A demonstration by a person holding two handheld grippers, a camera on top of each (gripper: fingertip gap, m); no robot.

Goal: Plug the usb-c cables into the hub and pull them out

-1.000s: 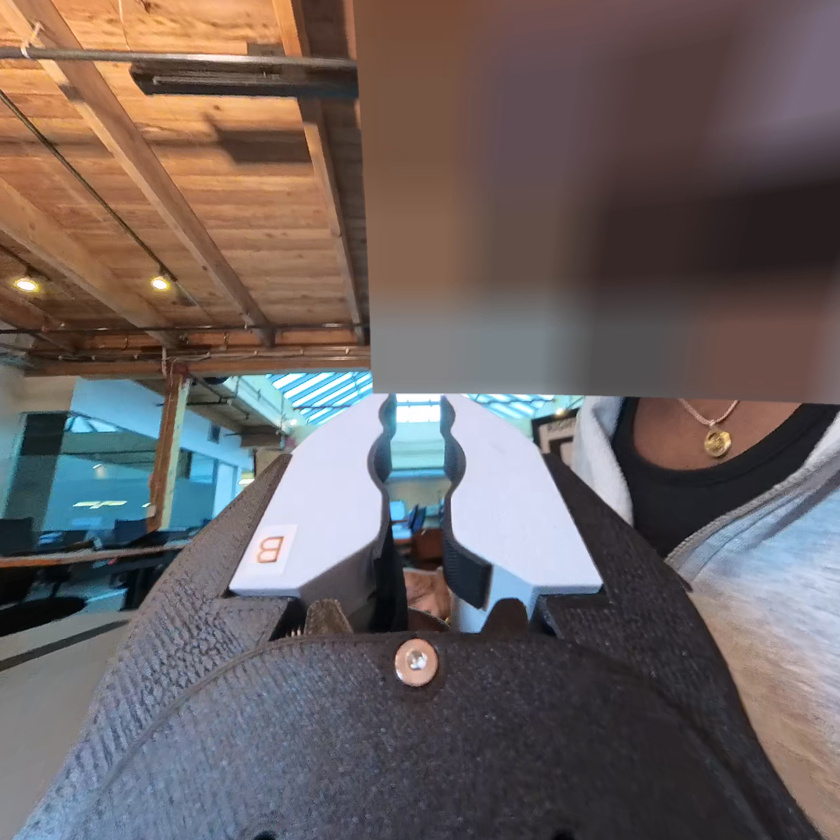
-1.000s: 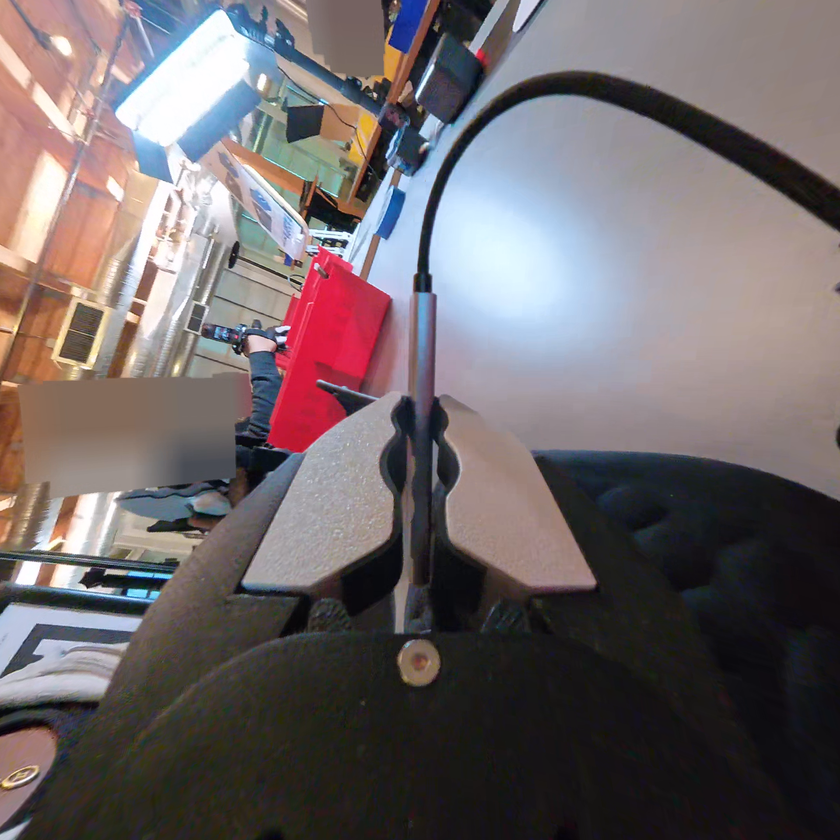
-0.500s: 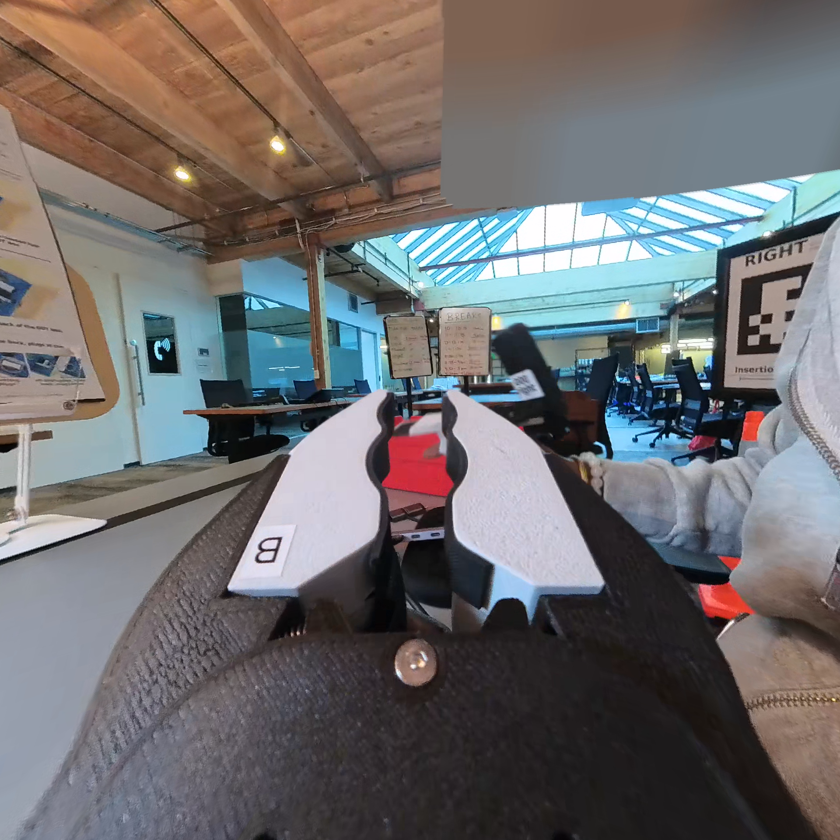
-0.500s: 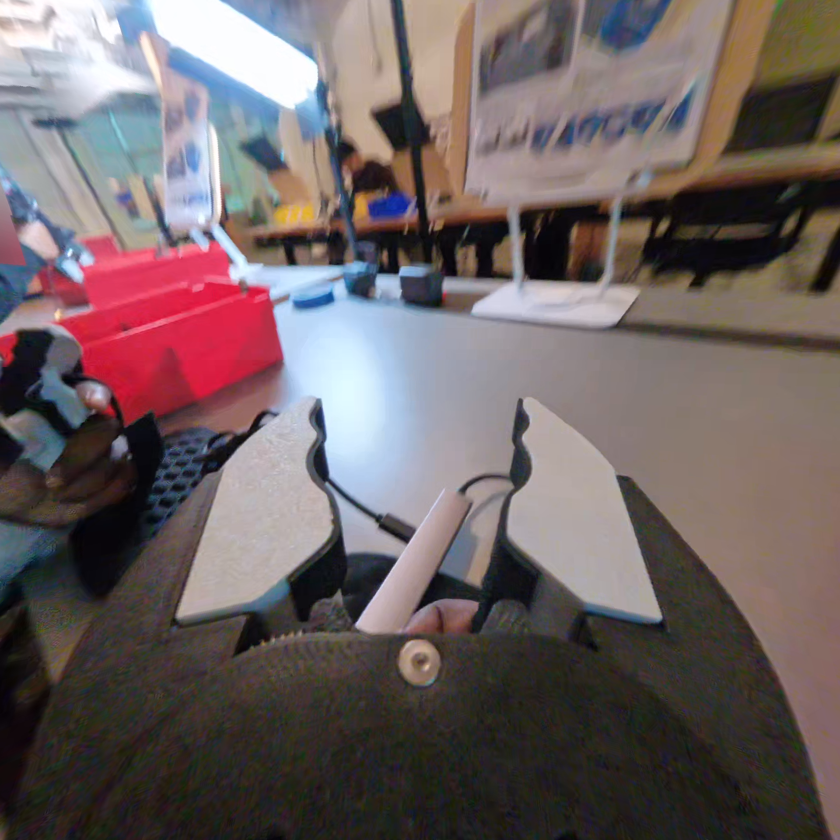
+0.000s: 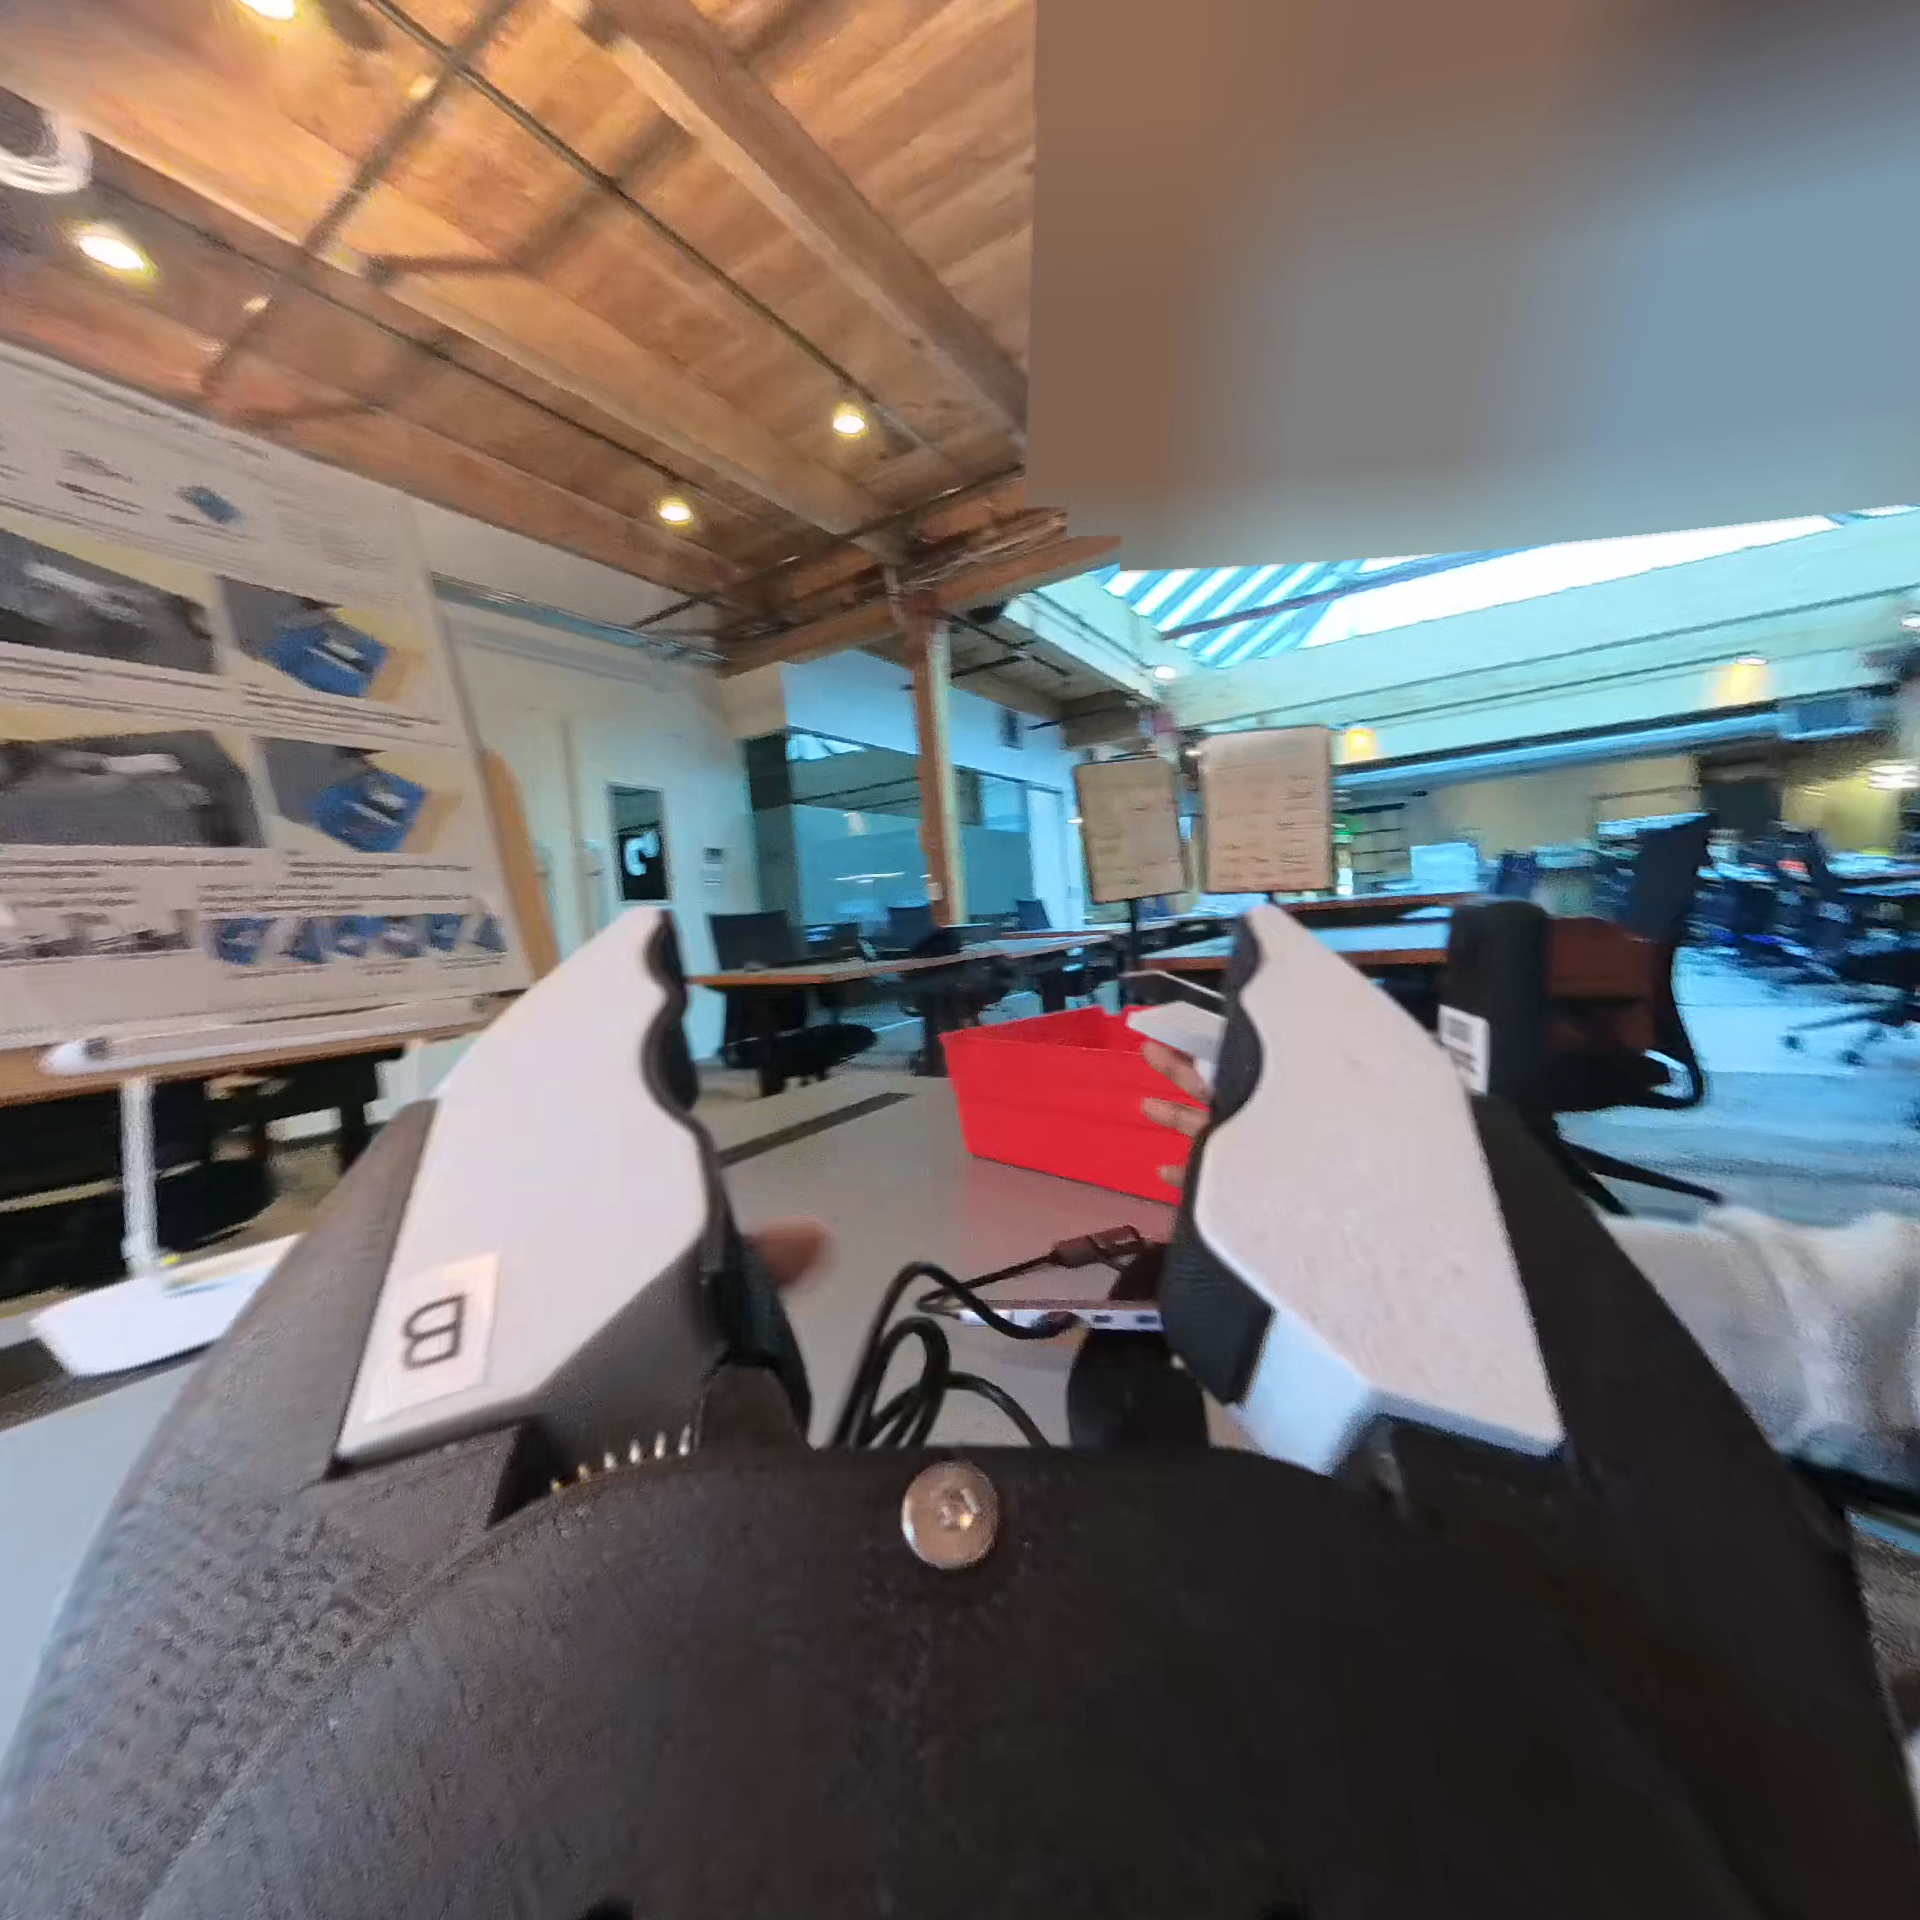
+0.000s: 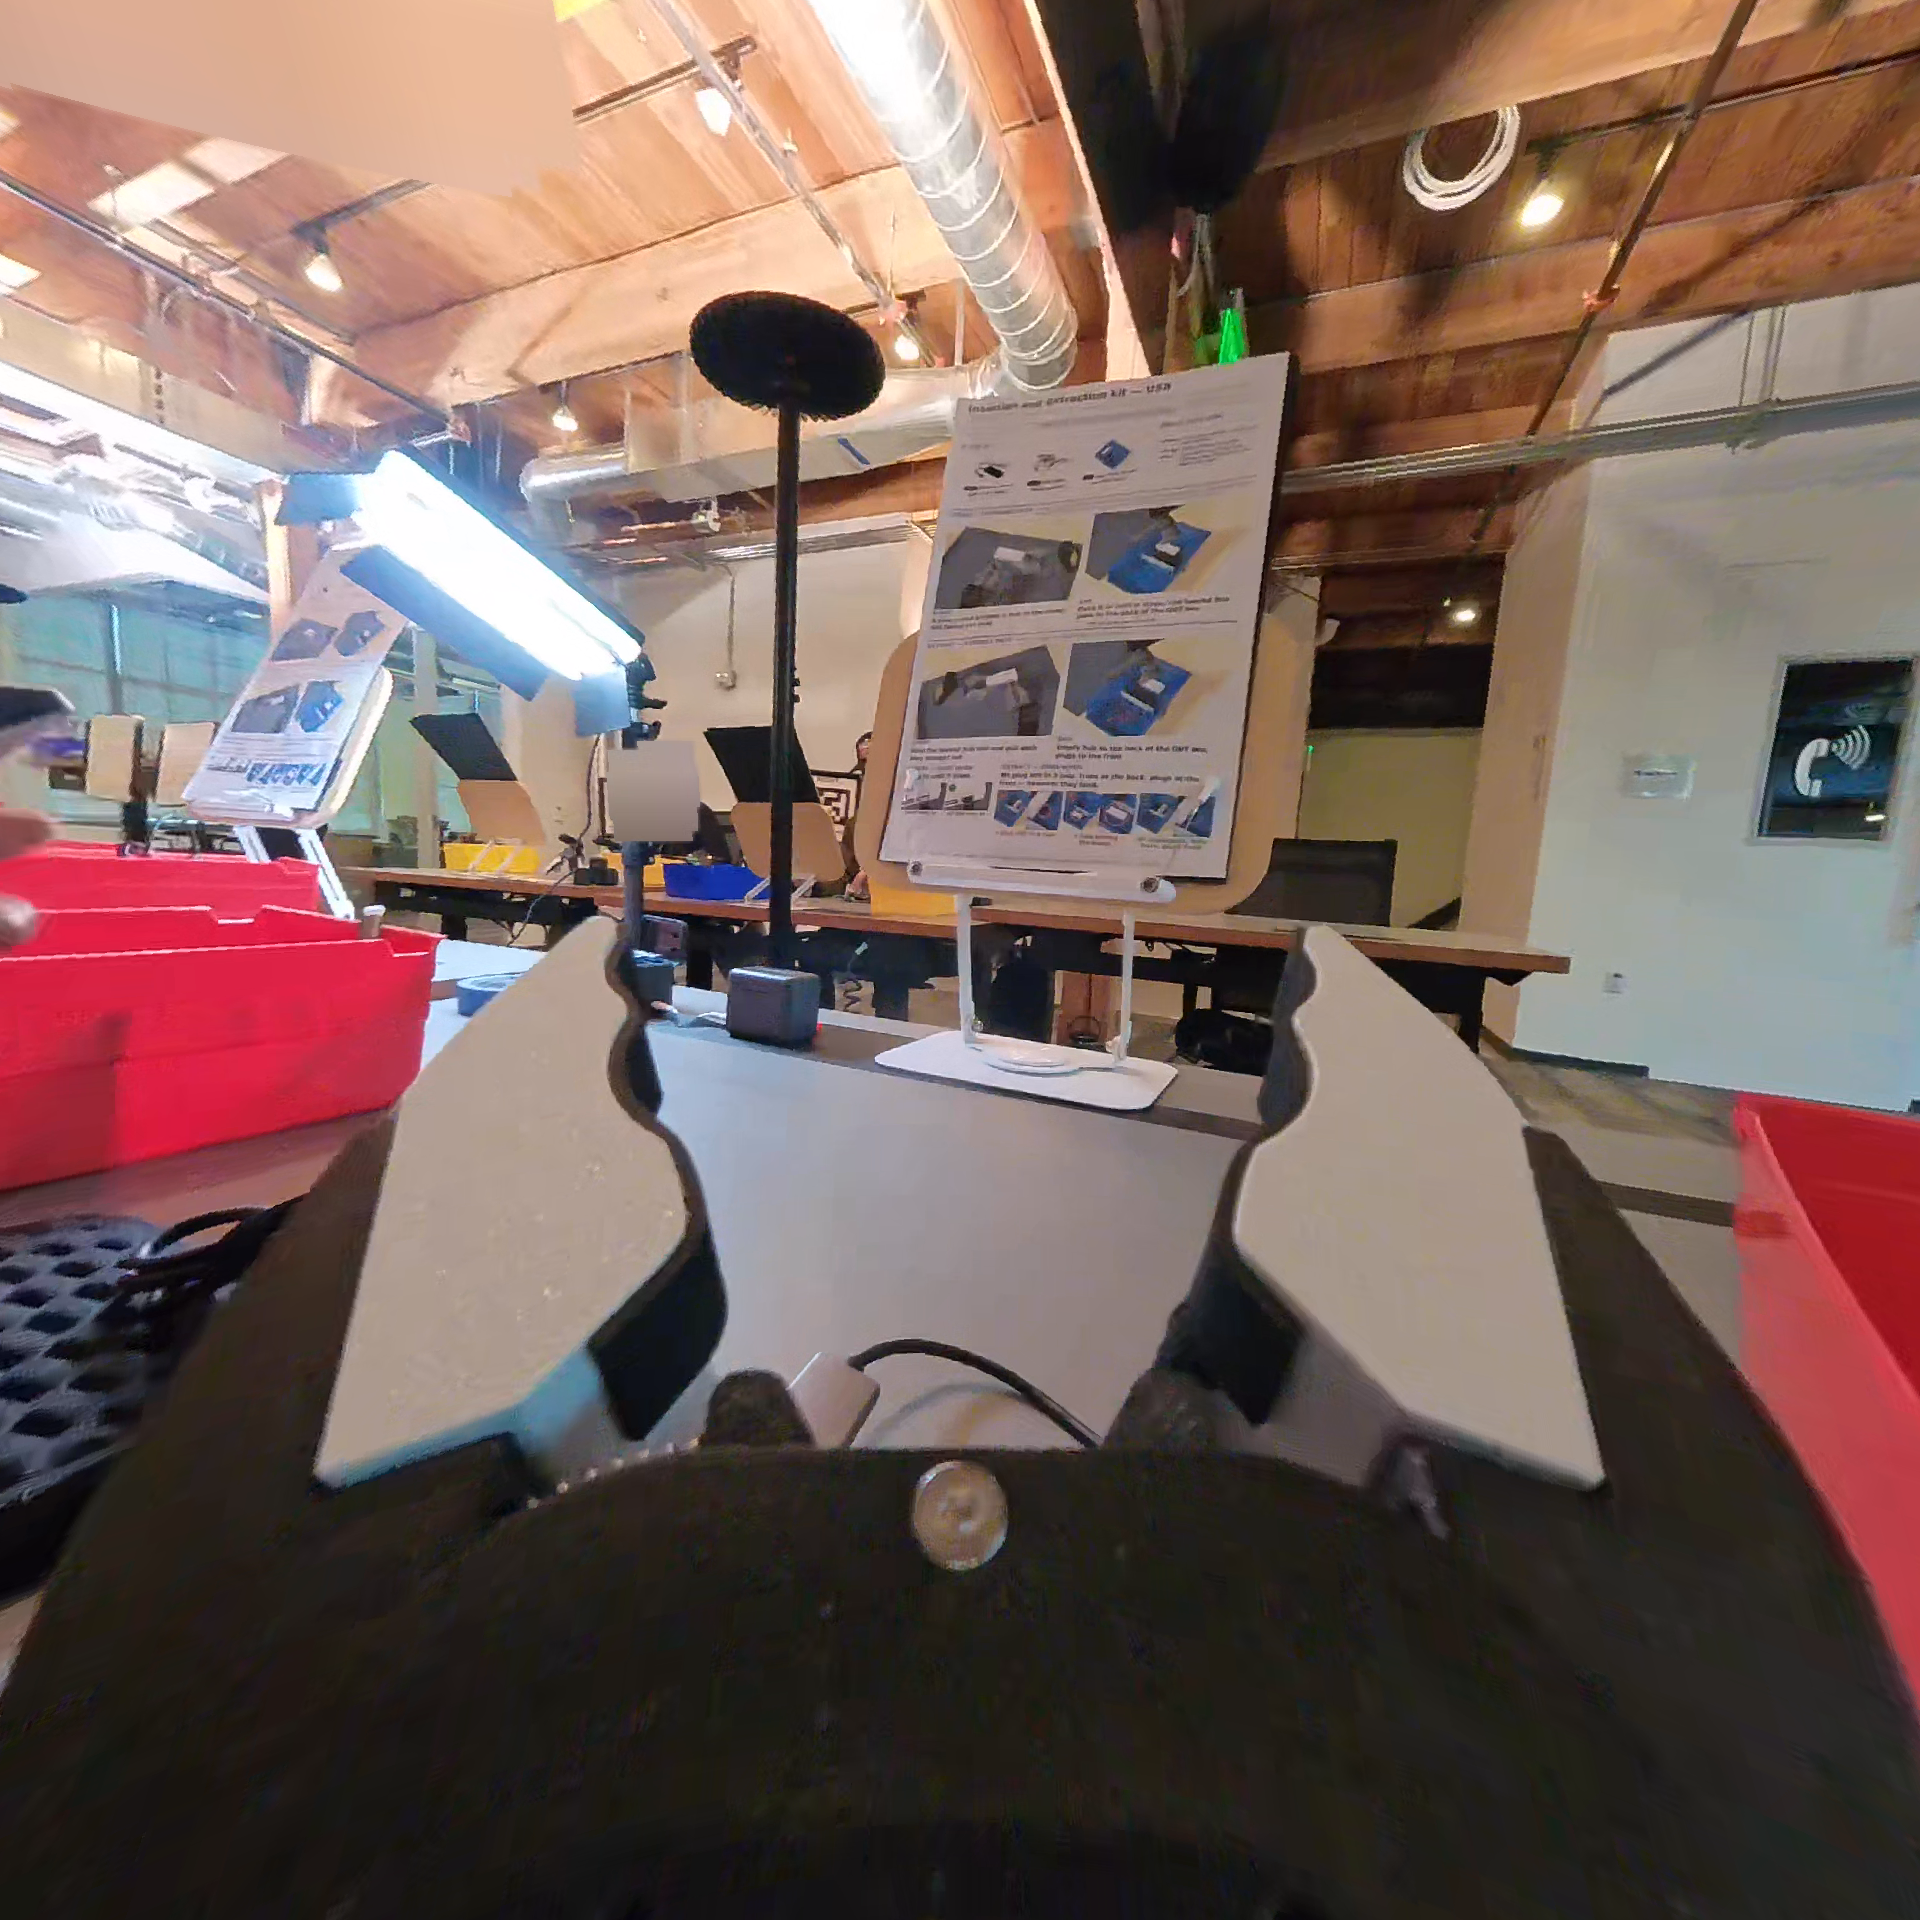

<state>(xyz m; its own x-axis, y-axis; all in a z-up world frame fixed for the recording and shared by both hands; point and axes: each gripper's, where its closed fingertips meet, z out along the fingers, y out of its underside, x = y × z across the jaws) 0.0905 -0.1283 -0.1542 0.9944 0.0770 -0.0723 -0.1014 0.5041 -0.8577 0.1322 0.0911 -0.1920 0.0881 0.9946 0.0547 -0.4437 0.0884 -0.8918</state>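
Note:
In the left wrist view my left gripper (image 5: 956, 935) is open and empty above the grey table (image 5: 894, 1174). A flat silver hub (image 5: 1049, 1314) lies on the table low between its jaws, with a looped black cable (image 5: 914, 1351) and a dark plug (image 5: 1091, 1245) just behind it. A fingertip (image 5: 790, 1252) shows beside the left finger. In the right wrist view my right gripper (image 6: 961, 940) is wide open and empty. A silver hub end (image 6: 831, 1392) with a black cable (image 6: 966, 1356) lies low between its jaws, mostly hidden by the gripper body.
A red bin (image 5: 1060, 1101) stands behind the hub, with a hand (image 5: 1174, 1086) at it. Red bins stand at the left (image 6: 208, 1018) and the right (image 6: 1829, 1299). A black mesh mat (image 6: 62, 1330) lies at the left. An instruction board on a stand (image 6: 1081, 623), a black pole (image 6: 784, 623) and a grey box (image 6: 774, 1003) stand at the table's far edge.
My right gripper let go of the silver hub it was shut on and opened wide. My left gripper opened from nearly shut, and its view swung down from the ceiling to the table.

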